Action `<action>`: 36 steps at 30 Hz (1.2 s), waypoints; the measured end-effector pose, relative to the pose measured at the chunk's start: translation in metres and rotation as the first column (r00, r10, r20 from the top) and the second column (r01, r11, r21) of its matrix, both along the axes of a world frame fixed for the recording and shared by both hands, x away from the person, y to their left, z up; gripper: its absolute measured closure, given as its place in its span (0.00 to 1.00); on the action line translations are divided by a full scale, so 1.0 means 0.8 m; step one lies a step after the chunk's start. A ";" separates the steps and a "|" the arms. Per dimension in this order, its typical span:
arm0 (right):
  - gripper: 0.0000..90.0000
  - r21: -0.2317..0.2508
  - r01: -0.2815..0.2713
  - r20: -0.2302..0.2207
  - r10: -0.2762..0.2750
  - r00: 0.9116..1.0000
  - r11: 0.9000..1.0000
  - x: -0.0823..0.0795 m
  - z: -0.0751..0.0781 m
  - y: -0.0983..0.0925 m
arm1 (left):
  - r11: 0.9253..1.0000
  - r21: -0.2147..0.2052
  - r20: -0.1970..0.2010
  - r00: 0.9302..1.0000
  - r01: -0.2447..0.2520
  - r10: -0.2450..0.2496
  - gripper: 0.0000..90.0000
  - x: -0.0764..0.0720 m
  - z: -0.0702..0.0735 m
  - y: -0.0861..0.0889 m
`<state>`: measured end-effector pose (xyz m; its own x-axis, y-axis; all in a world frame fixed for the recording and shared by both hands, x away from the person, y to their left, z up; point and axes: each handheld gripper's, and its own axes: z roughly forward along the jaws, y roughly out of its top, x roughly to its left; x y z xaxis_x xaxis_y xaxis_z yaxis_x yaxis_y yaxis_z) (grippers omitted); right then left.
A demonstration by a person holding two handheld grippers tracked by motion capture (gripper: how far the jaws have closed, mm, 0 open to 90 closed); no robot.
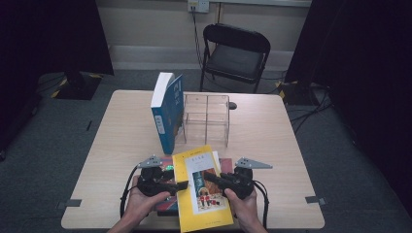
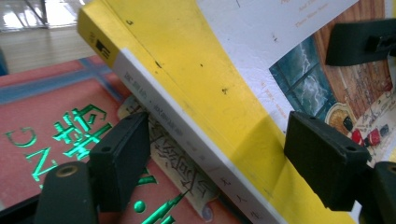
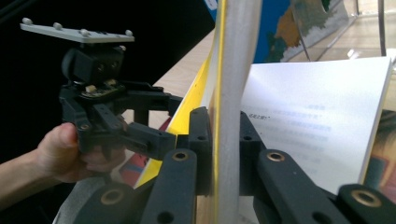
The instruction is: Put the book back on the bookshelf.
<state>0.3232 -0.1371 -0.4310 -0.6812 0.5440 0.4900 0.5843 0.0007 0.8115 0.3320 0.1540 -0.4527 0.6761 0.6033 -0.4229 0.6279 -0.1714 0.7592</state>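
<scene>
**Right gripper pinching the yellow book, left one spread at its spine**

Gripping with my right gripper (image 1: 210,175), I am pinching the yellow book (image 1: 201,191) by its open edge; in the right gripper view both black pads (image 3: 201,140) are pressing on the book's block of pages, one from each side, and the book is standing edge-on between them. My left gripper (image 1: 182,184) is sitting at the book's spine side with its jaws spread wide. In the left gripper view the yellow book (image 2: 205,93) is running slantwise between the two pads, and neither pad is touching it. No earlier picture is at hand, so I am telling only how the jaws stand.

I am holding the yellow book at the near edge of the table (image 1: 116,145), tilted above a red book (image 2: 42,121) with green lettering that is lying flat beneath it. Farther back, a blue book (image 1: 167,111) is standing upright, just beside a clear acrylic rack (image 1: 206,119).
</scene>
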 end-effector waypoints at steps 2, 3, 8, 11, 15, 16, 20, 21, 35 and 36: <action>0.91 0.001 -0.004 0.011 0.004 1.000 1.000 -0.001 0.002 0.000 | 1.000 -0.009 -0.002 1.000 0.007 -0.007 0.25 0.000 -0.001 -0.002; 0.91 0.001 -0.004 0.011 0.004 1.000 1.000 -0.001 0.002 0.000 | 1.000 -0.009 -0.002 1.000 0.007 -0.007 0.25 0.000 -0.001 -0.002; 0.91 -0.004 -0.008 0.025 0.008 1.000 1.000 -0.004 0.006 0.002 | 0.999 -0.028 -0.007 0.999 0.037 -0.037 0.24 -0.001 -0.002 -0.011; 0.91 -0.005 -0.012 0.029 0.012 0.999 1.000 -0.005 0.008 0.003 | 0.997 -0.048 -0.028 0.998 0.052 -0.053 0.25 0.001 -0.002 -0.009; 0.91 -0.007 -0.021 0.047 0.021 0.999 1.000 -0.007 0.012 0.004 | 0.995 -0.070 -0.047 0.996 0.070 -0.074 0.30 0.003 -0.002 -0.007; 0.91 -0.006 -0.024 0.051 0.024 0.998 1.000 -0.008 0.012 0.004 | 0.993 -0.086 -0.063 0.995 0.076 -0.081 0.30 0.001 -0.001 -0.008; 0.92 -0.013 -0.036 0.078 0.037 0.996 0.999 -0.014 0.016 0.011 | 0.989 -0.110 -0.067 0.992 0.095 -0.103 0.33 -0.006 -0.001 -0.016; 0.92 -0.016 -0.027 0.088 0.028 0.996 1.000 -0.015 0.017 0.011 | 0.990 -0.118 -0.051 0.995 0.080 -0.087 0.35 -0.007 0.005 -0.015; 0.89 -0.039 -0.001 0.099 0.004 0.995 0.999 -0.009 0.029 0.007 | 0.980 -0.149 0.040 0.991 0.131 -0.126 0.72 -0.011 0.031 -0.004; 0.89 -0.034 0.002 0.103 0.002 0.995 0.999 -0.008 0.031 0.007 | 0.979 -0.160 0.048 0.992 0.125 -0.118 0.73 -0.009 0.037 -0.003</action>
